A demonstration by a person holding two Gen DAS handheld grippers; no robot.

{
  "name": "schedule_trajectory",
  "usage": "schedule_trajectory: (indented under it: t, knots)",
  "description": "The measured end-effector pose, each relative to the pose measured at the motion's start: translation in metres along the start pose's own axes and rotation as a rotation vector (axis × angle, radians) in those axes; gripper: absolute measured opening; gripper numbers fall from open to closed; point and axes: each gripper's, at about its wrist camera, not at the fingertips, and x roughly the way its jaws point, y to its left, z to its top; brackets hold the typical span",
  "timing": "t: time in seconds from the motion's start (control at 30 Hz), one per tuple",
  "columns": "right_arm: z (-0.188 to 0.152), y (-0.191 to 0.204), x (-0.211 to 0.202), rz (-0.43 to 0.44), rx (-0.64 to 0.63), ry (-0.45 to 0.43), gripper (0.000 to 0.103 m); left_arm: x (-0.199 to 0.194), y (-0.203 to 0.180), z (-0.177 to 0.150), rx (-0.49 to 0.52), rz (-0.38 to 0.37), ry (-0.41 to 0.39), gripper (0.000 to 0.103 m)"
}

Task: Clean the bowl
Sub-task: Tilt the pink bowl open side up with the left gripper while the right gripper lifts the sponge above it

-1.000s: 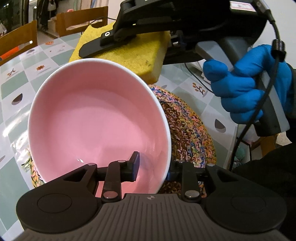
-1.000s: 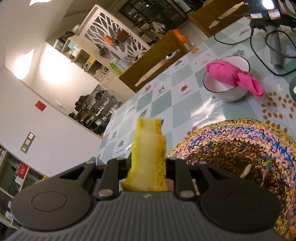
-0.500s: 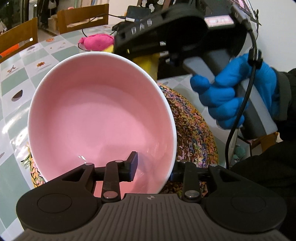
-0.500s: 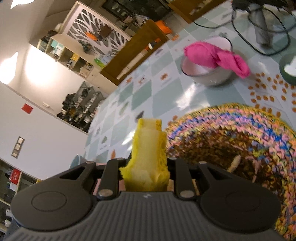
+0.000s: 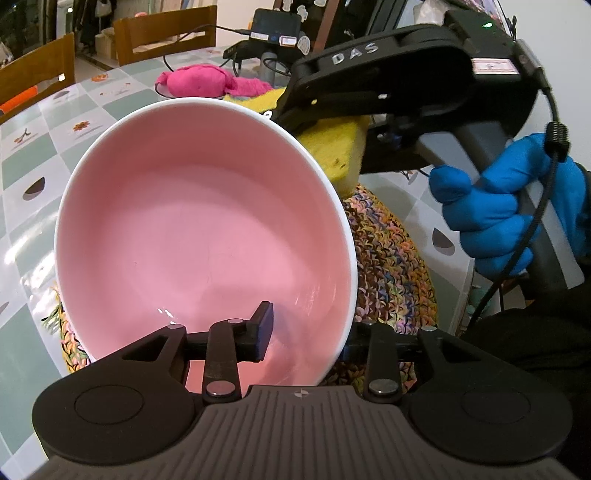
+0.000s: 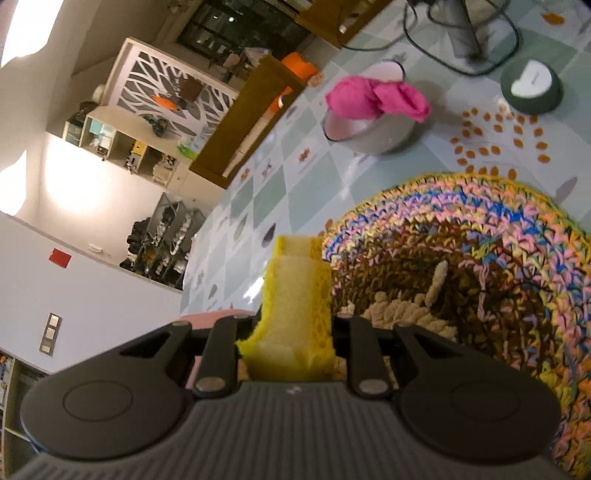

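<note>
A pink bowl (image 5: pixel 192 229) with a white rim fills the left wrist view, tilted toward me over a multicoloured crochet mat (image 5: pixel 388 266). My left gripper (image 5: pixel 310 332) straddles its near right rim, one finger (image 5: pixel 264 328) inside and the other hidden outside. The jaws are opening, with the bowl's wall still held between them. My right gripper (image 5: pixel 321 122), held by a blue-gloved hand (image 5: pixel 491 210), is shut on a yellow sponge (image 5: pixel 332 147) just behind the bowl's far right rim. In the right wrist view the sponge (image 6: pixel 295 295) sticks up between the right gripper's (image 6: pixel 291 325) fingers, above the mat (image 6: pixel 480 266).
A second bowl (image 6: pixel 373 133) holding a bright pink cloth (image 6: pixel 376 96) stands farther back on the checked tablecloth (image 5: pixel 33 147). A grey round device (image 6: pixel 532 86) and black cables (image 6: pixel 480 66) lie beyond it. Wooden chairs (image 5: pixel 162 33) line the table's far side.
The right gripper swung the sponge from over the bowl's far rim to its far right side, dropping and rolling. The left jaws spread slightly and the bowl shifted a little between them.
</note>
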Motion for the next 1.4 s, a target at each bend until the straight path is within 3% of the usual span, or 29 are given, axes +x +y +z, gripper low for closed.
schedule_trajectory:
  t: [0.33,0.87,1.4]
  knots:
    - [0.008,0.019,-0.005,0.048,-0.067,-0.013,0.022,0.0,0.0,-0.001,-0.002,-0.001,0.002,0.038]
    - [0.025,0.06,0.02,0.054,-0.242,0.074,0.022,0.0,0.002,-0.003,0.0,-0.008,-0.001,0.04]
    - [0.04,0.055,0.046,0.027,-0.249,0.171,0.023,0.001,0.003,-0.004,-0.001,-0.008,0.003,0.042]
